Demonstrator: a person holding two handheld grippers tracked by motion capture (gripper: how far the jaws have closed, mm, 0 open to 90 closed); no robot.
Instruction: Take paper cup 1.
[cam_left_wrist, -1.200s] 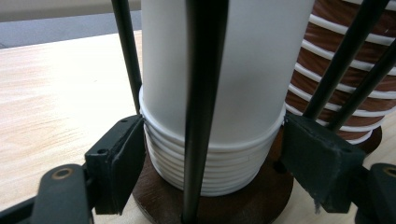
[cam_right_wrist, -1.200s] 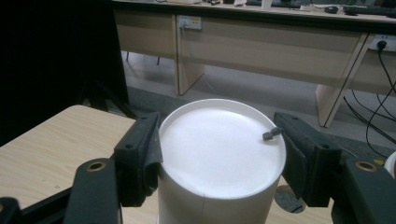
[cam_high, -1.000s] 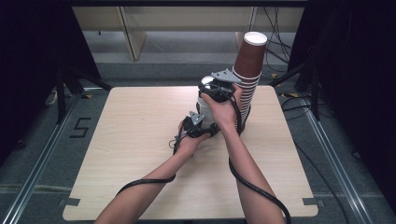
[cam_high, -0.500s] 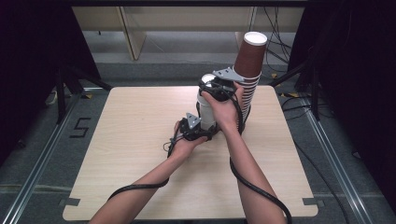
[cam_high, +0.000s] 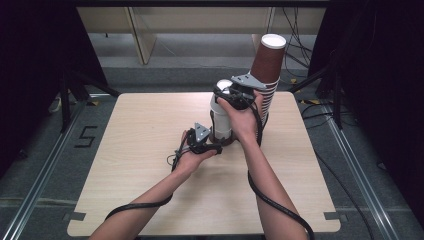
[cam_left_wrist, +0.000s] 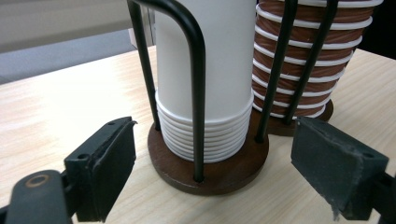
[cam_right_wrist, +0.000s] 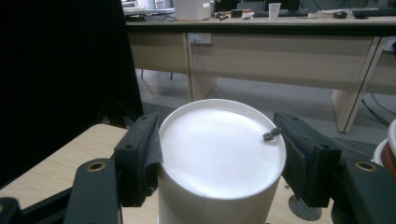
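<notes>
change: between the earlier high views and this one, the left gripper (cam_high: 202, 142) was slid a little forward and lower toward the foot of the white cup stack (cam_high: 220, 112); the right gripper (cam_high: 235, 95) was kept at the stack's top throughout.
meaning: the holder was judged about to be steadied from below so that the top cup could be drawn off from above; no cup was seen lifted yet.
left gripper state: its jaws were held wide apart, nothing gripped, one either side of the round brown base (cam_left_wrist: 208, 161) without touching it.
right gripper state: its jaws were set against both sides of the upturned top cup (cam_right_wrist: 219, 158), the left pad pressed on the wall, the right pad at the rim; whether a firm grip was made could not be told.
white cup stack: inverted white paper cups were nested inside thin black wire uprights (cam_left_wrist: 198, 93), with many rolled rims bunched at the bottom.
position: the stack was stood toward the far right of the wooden table (cam_high: 135, 150), just beside a taller brown cup stack (cam_high: 266, 75) on its own base.
brown cups: ribbed by white rims, they were leaned slightly away at the top.
</notes>
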